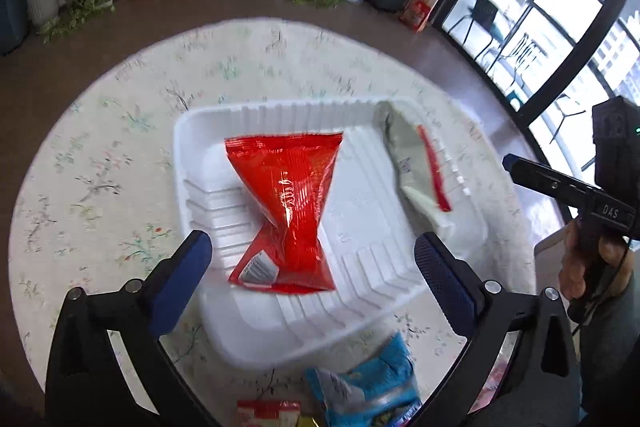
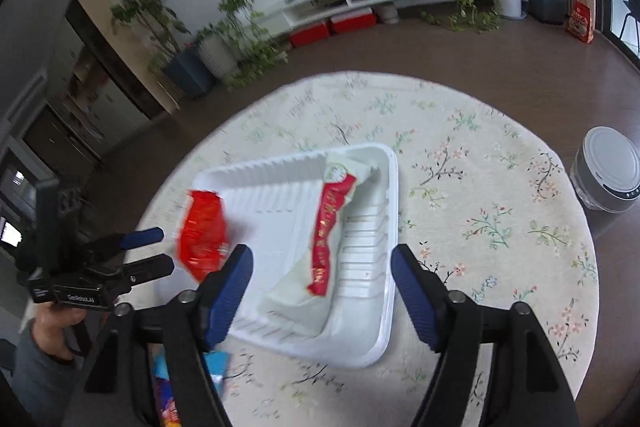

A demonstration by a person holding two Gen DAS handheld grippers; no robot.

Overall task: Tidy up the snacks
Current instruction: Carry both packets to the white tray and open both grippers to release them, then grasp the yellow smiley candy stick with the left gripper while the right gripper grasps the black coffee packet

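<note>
A white plastic tray (image 1: 208, 139) sits on the round floral-cloth table. A twisted red snack packet (image 1: 286, 203) lies in its middle; it shows blurred at the tray's left in the right wrist view (image 2: 202, 239). A pale packet with a red stripe (image 1: 416, 167) leans in the tray's right end (image 2: 332, 223). My left gripper (image 1: 312, 255) is open and empty just above the near end of the red packet. My right gripper (image 2: 322, 265) is open and empty over the tray's (image 2: 280, 167) near side. A blue snack packet (image 1: 372, 387) lies in front of the tray.
Another red and yellow packet (image 1: 268, 413) peeks at the bottom edge. A grey round canister (image 2: 608, 171) stands off the table's right side. The right gripper's body (image 1: 580, 195) hangs to the right of the tray. Plants and a TV cabinet line the far wall.
</note>
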